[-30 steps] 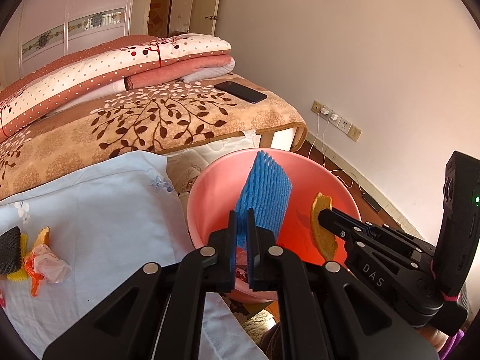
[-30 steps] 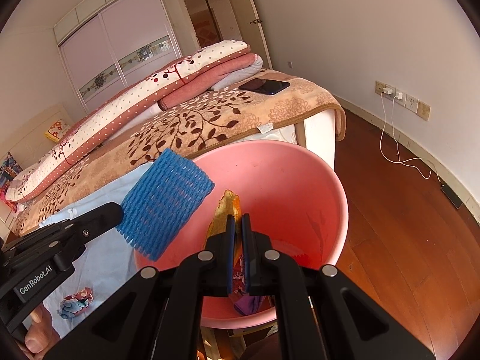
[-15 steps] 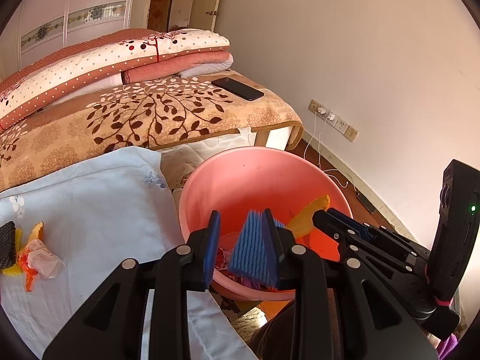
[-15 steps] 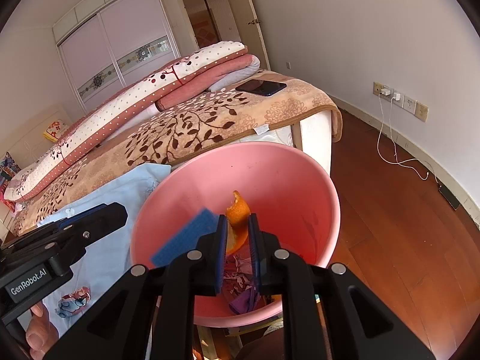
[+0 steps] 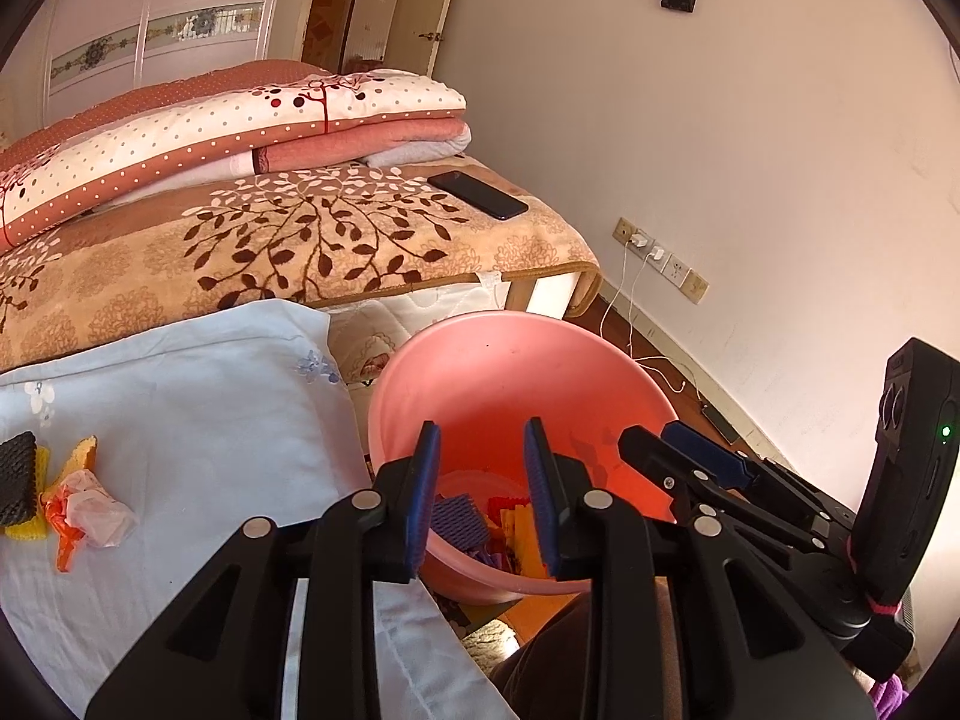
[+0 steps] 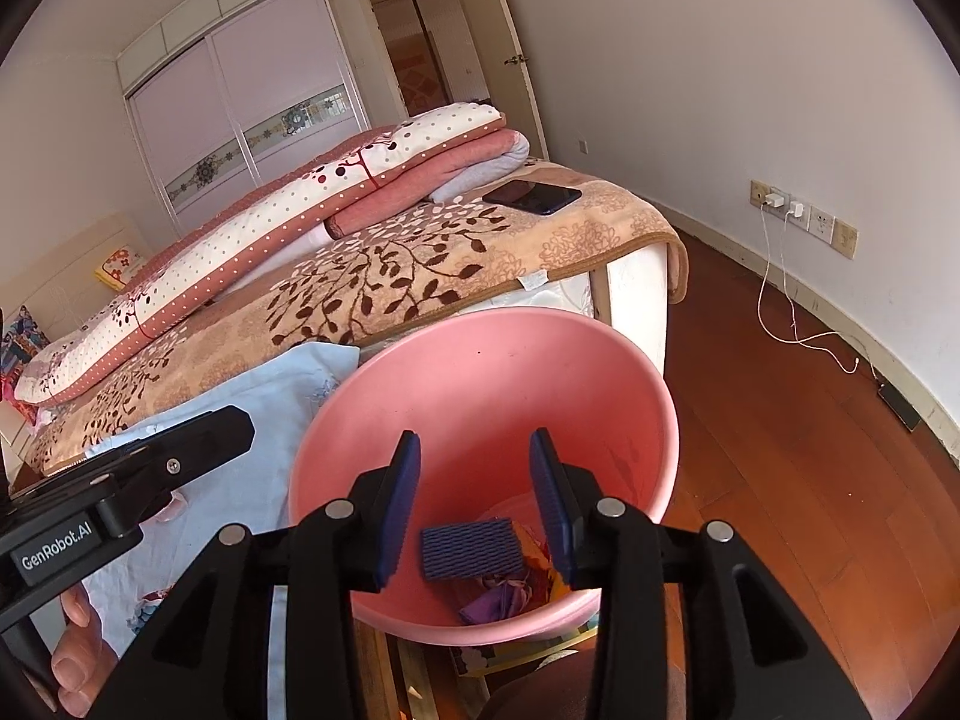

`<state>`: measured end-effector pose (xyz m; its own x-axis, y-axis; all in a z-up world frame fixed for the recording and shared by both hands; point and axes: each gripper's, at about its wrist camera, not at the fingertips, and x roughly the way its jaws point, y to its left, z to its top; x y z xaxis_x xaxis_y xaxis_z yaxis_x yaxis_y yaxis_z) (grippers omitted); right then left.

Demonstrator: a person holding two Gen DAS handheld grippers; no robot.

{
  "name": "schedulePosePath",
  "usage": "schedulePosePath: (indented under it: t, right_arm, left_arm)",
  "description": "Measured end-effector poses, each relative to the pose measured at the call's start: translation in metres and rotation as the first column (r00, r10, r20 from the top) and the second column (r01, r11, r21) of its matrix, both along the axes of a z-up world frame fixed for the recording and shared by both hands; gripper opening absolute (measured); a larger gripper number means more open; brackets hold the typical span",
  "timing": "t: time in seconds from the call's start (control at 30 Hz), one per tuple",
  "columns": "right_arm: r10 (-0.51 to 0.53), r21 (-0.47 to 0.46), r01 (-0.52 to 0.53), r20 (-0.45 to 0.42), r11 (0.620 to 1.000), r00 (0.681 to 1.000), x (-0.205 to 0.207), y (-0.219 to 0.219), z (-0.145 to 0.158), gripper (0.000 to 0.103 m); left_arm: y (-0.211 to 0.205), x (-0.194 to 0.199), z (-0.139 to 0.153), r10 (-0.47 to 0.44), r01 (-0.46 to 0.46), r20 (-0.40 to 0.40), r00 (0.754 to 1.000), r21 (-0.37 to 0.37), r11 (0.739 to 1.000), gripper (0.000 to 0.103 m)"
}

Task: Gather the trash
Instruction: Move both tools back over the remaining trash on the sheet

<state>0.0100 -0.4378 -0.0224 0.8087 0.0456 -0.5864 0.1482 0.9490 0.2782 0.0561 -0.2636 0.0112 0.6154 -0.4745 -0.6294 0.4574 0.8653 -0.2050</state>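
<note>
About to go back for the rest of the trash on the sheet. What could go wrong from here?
1. The pink basin sits right beside the bed edge, with both grippers, left and right, over it; a careless pull-back could knock it.
2. The leftover pile mixes a crumpled wrapper, peel and foam net, so one pinch may drop pieces.
3. The loose blue sheet could get pinched too.

A bedroom with a made bed and a wooden floor

A dark phone lies on the brown leaf-pattern blanket, beside folded quilts. White cables hang from the wall sockets onto the floor.
</note>
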Motion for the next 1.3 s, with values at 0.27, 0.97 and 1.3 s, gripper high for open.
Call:
schedulePosePath:
  t: [0.27, 0.97, 1.3]
  right_arm:
    - [0.033, -0.001, -0.033, 0.017, 0.999, 0.999, -0.014, 0.020, 0.011, 0.040]
    - [0.155, -0.009, -0.155, 0.004, 0.988, 0.988, -0.052, 0.108, 0.020, 0.043]
    - [0.202, -0.005, -0.203, -0.019, 0.979, 0.979, -0.069, 0.149, 0.010, 0.043]
  left_arm:
    - [0.016, -0.014, 0.007, 0.014, -0.014, 0.035, 0.999, 0.004, 1.000, 0.029]
    - [0.112, -0.056, 0.005, 0.171, -0.173, 0.079, 0.982, 0.018, 0.985, 0.029]
    - [0.152, -0.090, -0.006, 0.233, -0.245, 0.134, 0.963, 0.079, 0.966, 0.029]
